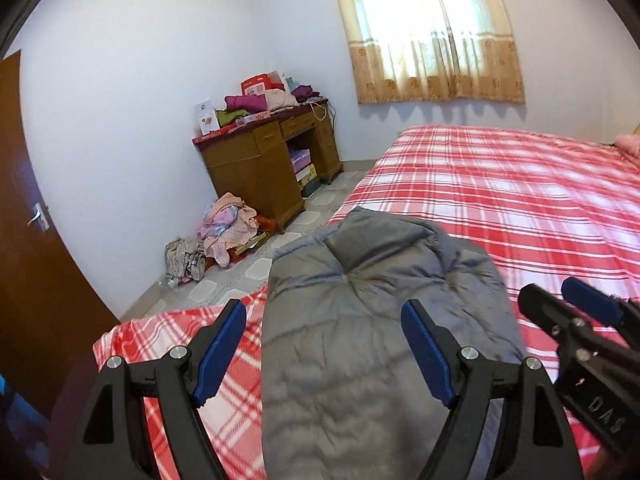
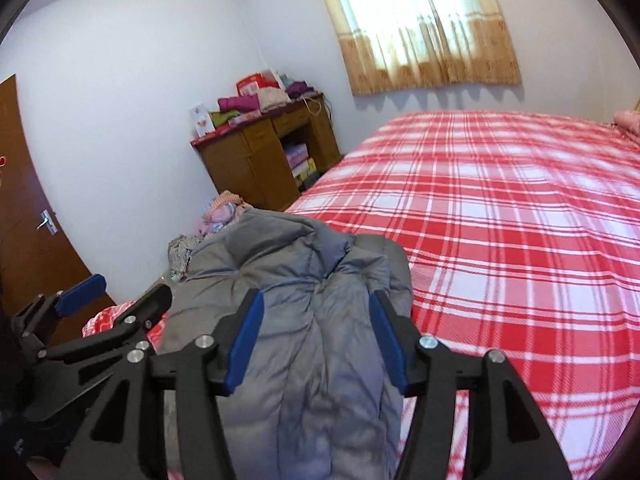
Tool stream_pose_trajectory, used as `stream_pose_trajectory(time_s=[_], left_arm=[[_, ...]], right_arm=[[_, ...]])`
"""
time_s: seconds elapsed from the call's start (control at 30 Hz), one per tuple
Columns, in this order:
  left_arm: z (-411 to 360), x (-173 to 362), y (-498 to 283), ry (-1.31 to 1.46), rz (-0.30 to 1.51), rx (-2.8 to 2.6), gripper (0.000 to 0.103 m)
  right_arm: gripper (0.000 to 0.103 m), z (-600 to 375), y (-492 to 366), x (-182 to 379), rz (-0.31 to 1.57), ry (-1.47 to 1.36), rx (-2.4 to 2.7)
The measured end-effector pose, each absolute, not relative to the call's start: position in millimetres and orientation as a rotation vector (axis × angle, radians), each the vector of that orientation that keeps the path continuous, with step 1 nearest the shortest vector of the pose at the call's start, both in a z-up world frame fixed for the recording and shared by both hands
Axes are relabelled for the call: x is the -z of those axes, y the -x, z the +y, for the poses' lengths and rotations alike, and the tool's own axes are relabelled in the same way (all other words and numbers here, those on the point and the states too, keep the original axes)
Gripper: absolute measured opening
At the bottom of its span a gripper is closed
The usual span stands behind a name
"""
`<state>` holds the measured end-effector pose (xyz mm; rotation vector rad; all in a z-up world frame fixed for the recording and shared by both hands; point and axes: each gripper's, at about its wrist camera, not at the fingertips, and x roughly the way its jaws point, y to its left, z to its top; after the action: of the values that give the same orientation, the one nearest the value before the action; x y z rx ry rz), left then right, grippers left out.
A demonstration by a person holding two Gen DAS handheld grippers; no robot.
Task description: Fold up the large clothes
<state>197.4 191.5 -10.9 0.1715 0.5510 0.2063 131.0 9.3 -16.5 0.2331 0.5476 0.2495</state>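
A grey padded jacket (image 1: 360,320) lies folded into a long strip on the red plaid bed (image 1: 520,208), near the bed's left corner. My left gripper (image 1: 324,336) is open above the strip, fingers either side, holding nothing. My right gripper (image 2: 316,336) is open above the same jacket (image 2: 304,320), holding nothing. It shows at the right edge of the left wrist view (image 1: 568,308). My left gripper shows at the left in the right wrist view (image 2: 120,292).
A wooden desk (image 1: 272,160) piled with clothes and boxes stands against the far wall. Loose clothes (image 1: 224,232) lie on the tiled floor beside it. A brown door (image 1: 24,240) is on the left. A curtained window (image 1: 432,32) is behind the bed.
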Motion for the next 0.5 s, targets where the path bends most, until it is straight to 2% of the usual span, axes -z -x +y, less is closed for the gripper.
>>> stream_pose_trajectory(time_s=[0.17, 0.27, 0.3, 0.5], left_arm=[[188, 3, -148, -0.128, 0.516, -0.217, 0.081], [190, 7, -120, -0.081, 0.507, -0.222, 0.081], [192, 9, -112, -0.062, 0.509, -0.216, 0.081], [186, 23, -75, -0.091, 0.526, -0.242, 0.081]], right_arm=[[0.06, -4, -91, 12, 0.512, -0.231, -0.239], [0.075, -14, -66, 14, 0.486, -0.217, -0.203], [0.077, -16, -56, 15, 0.476, -0.214, -0.19], [0.077, -21, -21, 21, 0.457, -0.217, -0.174]])
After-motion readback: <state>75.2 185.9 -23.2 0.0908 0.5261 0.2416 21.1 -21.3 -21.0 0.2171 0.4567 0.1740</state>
